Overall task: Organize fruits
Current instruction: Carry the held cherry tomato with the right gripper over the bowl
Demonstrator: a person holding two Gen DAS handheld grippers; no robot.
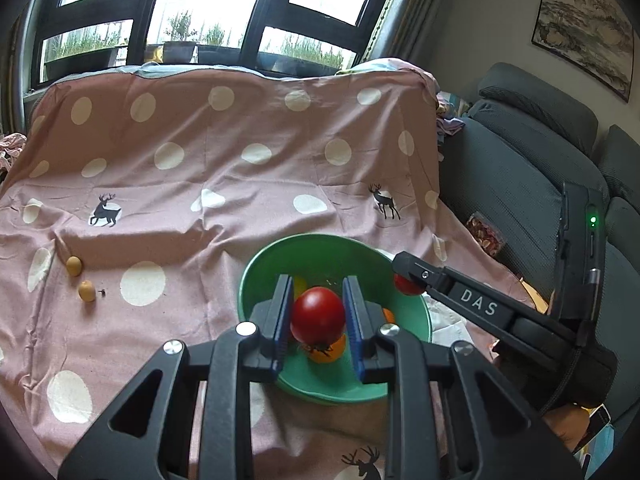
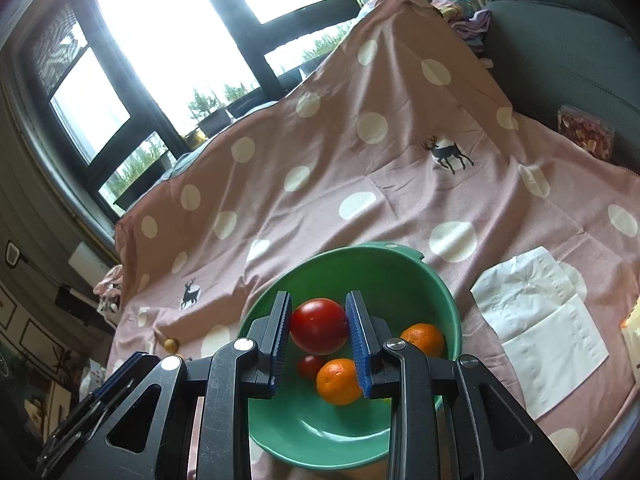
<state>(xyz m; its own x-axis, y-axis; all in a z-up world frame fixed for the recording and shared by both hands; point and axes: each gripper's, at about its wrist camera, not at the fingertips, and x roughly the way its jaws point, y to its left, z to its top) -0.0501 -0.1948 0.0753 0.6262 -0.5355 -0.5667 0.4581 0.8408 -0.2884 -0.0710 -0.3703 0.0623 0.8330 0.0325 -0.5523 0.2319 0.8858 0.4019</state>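
my left tongs [image 1: 318, 316] are clamped on a red tomato [image 1: 318, 314], blue pads pressed to both its sides, and i have it hanging over the green bowl [image 1: 256, 276]. my right tongs [image 2: 319, 326] grip a second red tomato [image 2: 319, 325] the same way, also above the bowl [image 2: 400, 272]. down inside the bowl i can see two oranges [image 2: 339, 382] [image 2: 423, 338] and a smaller tomato [image 2: 310, 365] lying on the bottom, the near orange touching that small tomato. in the left view the right tongs come in from the right edge over the bowl's far rim with their red fruit at the tip. the bowl sits on a pink cloth with white dots and deer prints [image 1: 200, 168]. two small tan fruits [image 1: 74, 266] [image 1: 87, 291] lie near each other well off to the left on the cloth, apart from the bowl. white paper napkins [image 2: 540, 320] lie just right of the bowl
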